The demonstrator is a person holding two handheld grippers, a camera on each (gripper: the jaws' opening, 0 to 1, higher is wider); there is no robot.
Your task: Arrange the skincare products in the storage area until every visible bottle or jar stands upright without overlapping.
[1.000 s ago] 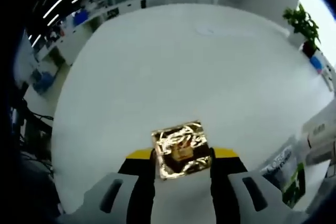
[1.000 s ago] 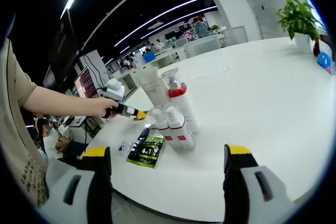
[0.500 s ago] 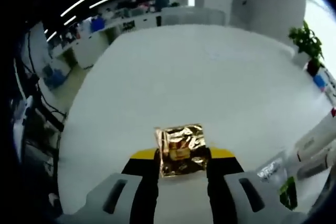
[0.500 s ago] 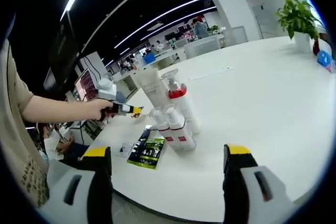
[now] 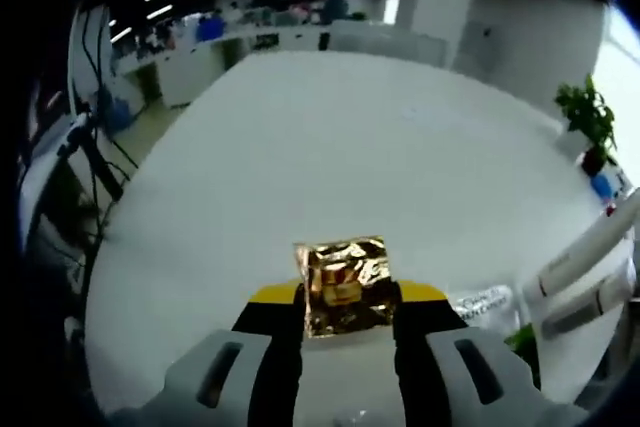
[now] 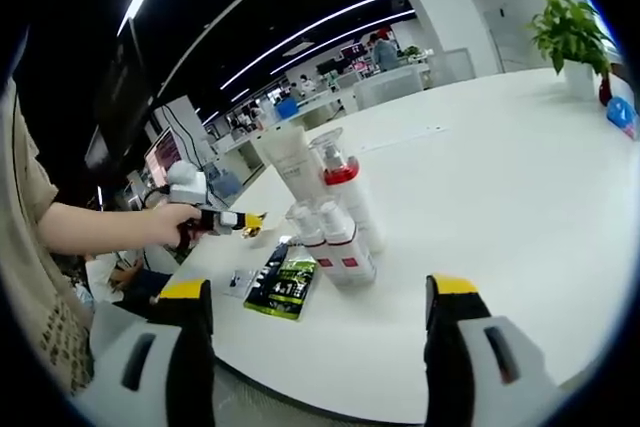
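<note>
In the left gripper view my left gripper [image 5: 346, 299] is shut on a small gold foil packet [image 5: 345, 285], held above the white table [image 5: 330, 147]. White bottles [image 5: 590, 267] lean in at the right edge of that view. In the right gripper view my right gripper [image 6: 315, 307] stands open with nothing between its jaws. Ahead of it stand a white tube [image 6: 287, 160], a pump bottle with a red collar [image 6: 343, 187] and two small white bottles [image 6: 333, 242], all upright and close together. The left gripper [image 6: 235, 220] appears at the left, held by a hand [image 6: 170, 226].
A green and black sachet [image 6: 283, 285] lies flat by the small bottles, with a clear packet [image 5: 483, 299] beside it. A potted plant [image 6: 566, 37] stands at the table's far right. Desks and monitors lie beyond the table's left edge.
The left gripper has swung left and away from the bottles, still holding the gold packet. In the right gripper view the hand with it has dropped lower. The right gripper has not moved.
</note>
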